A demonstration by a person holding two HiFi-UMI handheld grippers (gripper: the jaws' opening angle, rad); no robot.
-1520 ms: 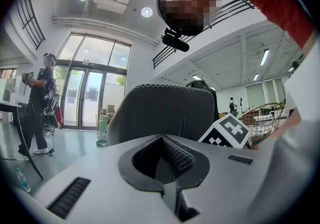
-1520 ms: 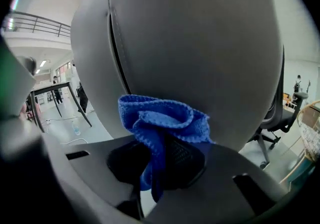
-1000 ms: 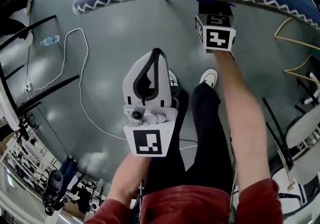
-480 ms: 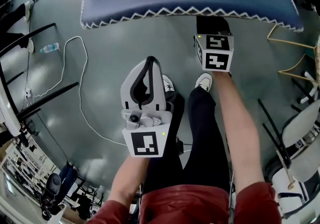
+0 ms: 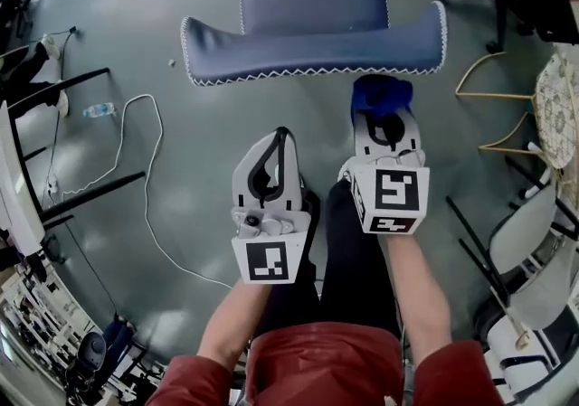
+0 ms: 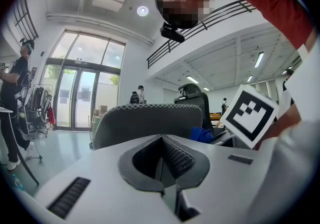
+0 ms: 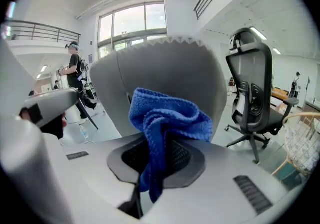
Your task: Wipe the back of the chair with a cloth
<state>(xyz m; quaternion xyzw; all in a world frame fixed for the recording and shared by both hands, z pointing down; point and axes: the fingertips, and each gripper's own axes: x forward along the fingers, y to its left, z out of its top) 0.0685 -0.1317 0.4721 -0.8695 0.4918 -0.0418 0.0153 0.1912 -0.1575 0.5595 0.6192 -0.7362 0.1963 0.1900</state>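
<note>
R gripper [image 5: 386, 119] clamps blue cloth [image 5: 380, 92], bunched up just beside chair back [image 5: 308, 56], near right end of its stitched edge. L gripper [image 5: 280, 137] jaws together, empty, alongside.

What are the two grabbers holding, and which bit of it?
The right gripper pinches a blue cloth by a bunched fold between its jaws; the rest puffs out ahead. The left gripper holds nothing.
</note>
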